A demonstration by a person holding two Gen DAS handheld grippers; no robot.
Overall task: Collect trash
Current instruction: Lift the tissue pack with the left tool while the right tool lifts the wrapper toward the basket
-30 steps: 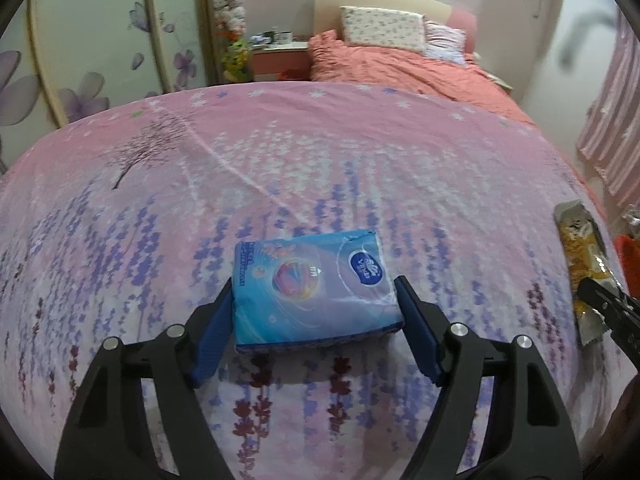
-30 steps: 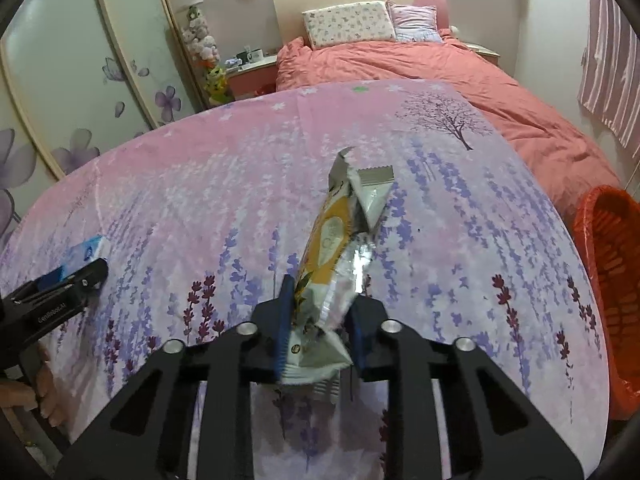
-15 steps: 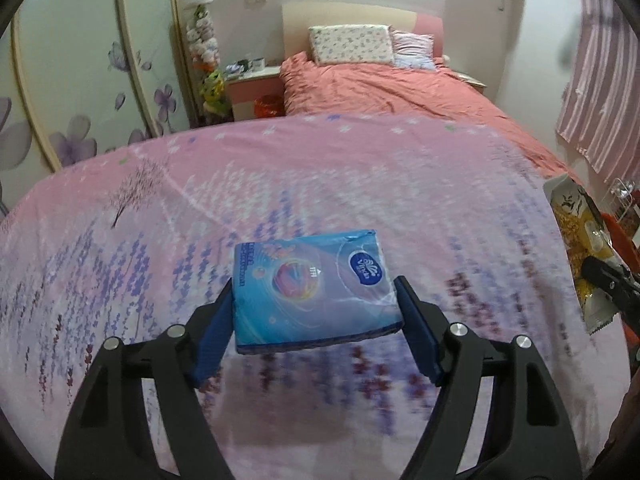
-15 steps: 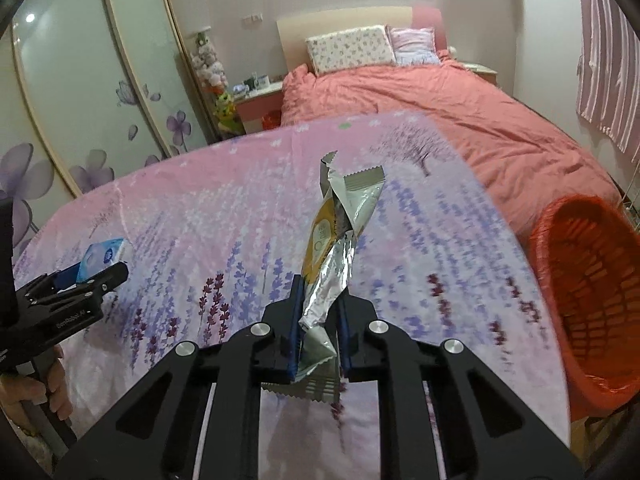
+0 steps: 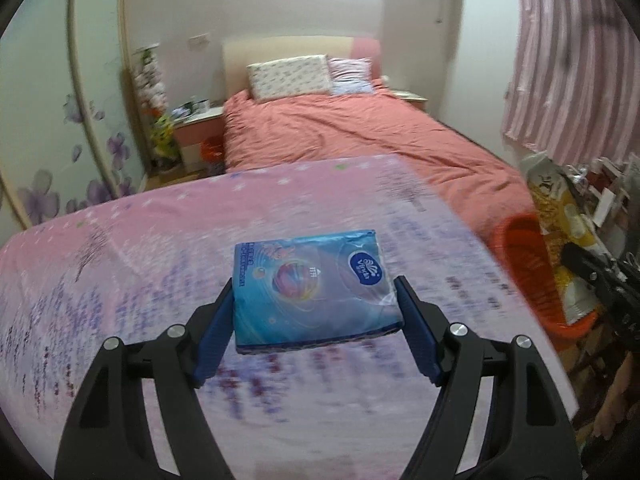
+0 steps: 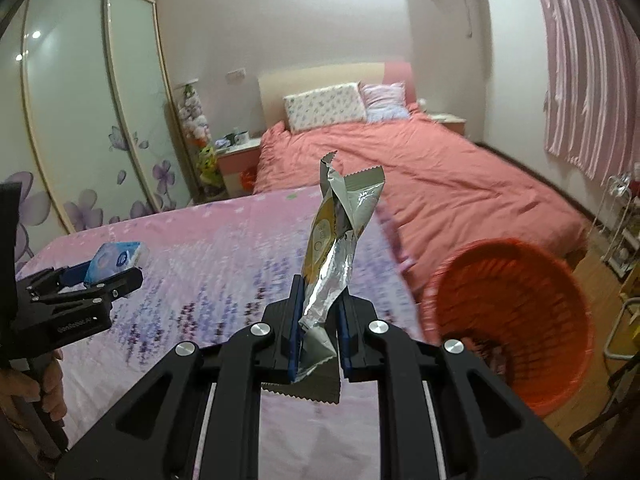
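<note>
Carrying two pieces of trash at once, I have both pickups done and neither drop made. My left gripper (image 5: pixel 316 300) has its jaws set wide around a blue tissue pack (image 5: pixel 310 286), the blue pads pressing its two short sides so it rides flat and clear of the pink floral cloth on the tabletop (image 5: pixel 120 280). My right gripper (image 6: pixel 318 324) has its jaws nearly together, pinched on the lower part of a crumpled gold-and-silver snack wrapper (image 6: pixel 336 240), which stands up from the grip and leans slightly toward one o'clock.

What is left, as I judge it: get each item over the orange waste basket (image 6: pixel 520 320) and let go. In the right wrist view the basket sits at about three to four o'clock of the wrapper, beside the tabletop's edge and lower than it, mouth tilted toward me; something dark lies inside, too blurred to name. In the left wrist view the basket (image 5: pixel 524 264) is at three o'clock, partly hidden by the wrapper (image 5: pixel 560 216). No other trash shows on the cloth.

Both grippers point forward and somewhat down across the tabletop toward the salmon-covered bed (image 6: pixel 440 176). The left one shows at nine o'clock in the right view (image 6: pixel 86 280), with my hand (image 6: pixel 48 384) under it on the handle, well apart from the right.
</note>
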